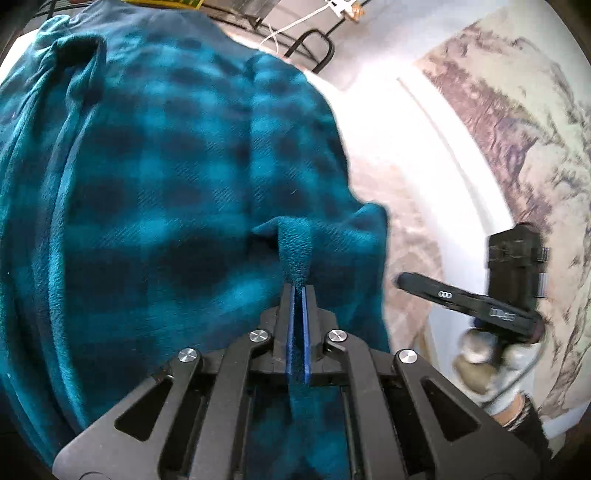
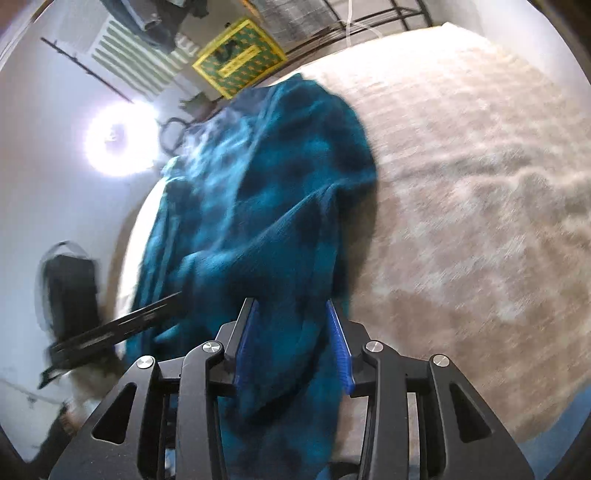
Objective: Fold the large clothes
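A large teal and dark-blue plaid fleece garment (image 1: 155, 177) lies rumpled on a beige patterned cover (image 1: 517, 122). My left gripper (image 1: 299, 287) is shut on a pinched fold of the garment, and cloth runs back between its blue pads. In the right wrist view the same garment (image 2: 266, 177) drapes toward the camera. My right gripper (image 2: 290, 302) stands open, with a thick band of the cloth lying loose between its blue pads (image 2: 338, 339). The right gripper (image 1: 400, 278) also shows from the side beside the garment's right edge, held by a gloved hand (image 1: 480, 354).
The beige cover (image 2: 461, 184) stretches wide to the right of the garment. A white edge (image 1: 388, 122) borders it. A yellow and green box (image 2: 240, 59), a black metal frame (image 2: 369, 18) and a bright glare spot (image 2: 114, 140) lie at the far side.
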The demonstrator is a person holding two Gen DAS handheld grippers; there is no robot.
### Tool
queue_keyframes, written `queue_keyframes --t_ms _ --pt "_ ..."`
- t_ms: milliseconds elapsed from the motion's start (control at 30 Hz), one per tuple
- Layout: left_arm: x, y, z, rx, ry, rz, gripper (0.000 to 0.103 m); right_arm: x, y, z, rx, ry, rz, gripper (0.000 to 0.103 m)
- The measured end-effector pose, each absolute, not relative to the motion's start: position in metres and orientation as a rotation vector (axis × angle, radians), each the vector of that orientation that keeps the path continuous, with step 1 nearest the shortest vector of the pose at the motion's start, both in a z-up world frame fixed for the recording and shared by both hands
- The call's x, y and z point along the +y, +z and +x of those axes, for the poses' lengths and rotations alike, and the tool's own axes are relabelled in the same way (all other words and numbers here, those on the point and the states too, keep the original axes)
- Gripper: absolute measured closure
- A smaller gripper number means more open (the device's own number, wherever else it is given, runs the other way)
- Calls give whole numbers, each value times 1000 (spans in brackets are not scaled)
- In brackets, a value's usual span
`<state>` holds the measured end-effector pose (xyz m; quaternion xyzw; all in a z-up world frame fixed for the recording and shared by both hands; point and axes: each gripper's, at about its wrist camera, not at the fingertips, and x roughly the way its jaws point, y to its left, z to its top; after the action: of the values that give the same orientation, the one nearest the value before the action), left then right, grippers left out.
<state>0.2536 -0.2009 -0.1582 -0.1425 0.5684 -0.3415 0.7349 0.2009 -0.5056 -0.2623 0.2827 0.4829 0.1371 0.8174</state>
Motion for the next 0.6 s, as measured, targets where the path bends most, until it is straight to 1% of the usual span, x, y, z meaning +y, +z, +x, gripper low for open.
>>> queue_keyframes --t_ms 133,300,367,400,433,600 --pt "-196 -160 246 1235 -730 -259 101 -490 -272 189 1079 366 537 66" --pt "-186 -122 219 1135 -779 -197 100 -479 -295 195 1143 360 511 66" --pt "-188 -106 195 1111 -876 -175 91 -478 -294 201 1134 359 525 66" --pt "-194 -101 180 1107 -927 -143 78 -481 -290 201 1122 358 535 66" --pt "-202 -97 168 1101 -972 -100 70 -486 -287 200 1111 355 543 66" --pt "-248 -100 127 1081 -1062 97 70 -519 -252 175 995 351 611 66"
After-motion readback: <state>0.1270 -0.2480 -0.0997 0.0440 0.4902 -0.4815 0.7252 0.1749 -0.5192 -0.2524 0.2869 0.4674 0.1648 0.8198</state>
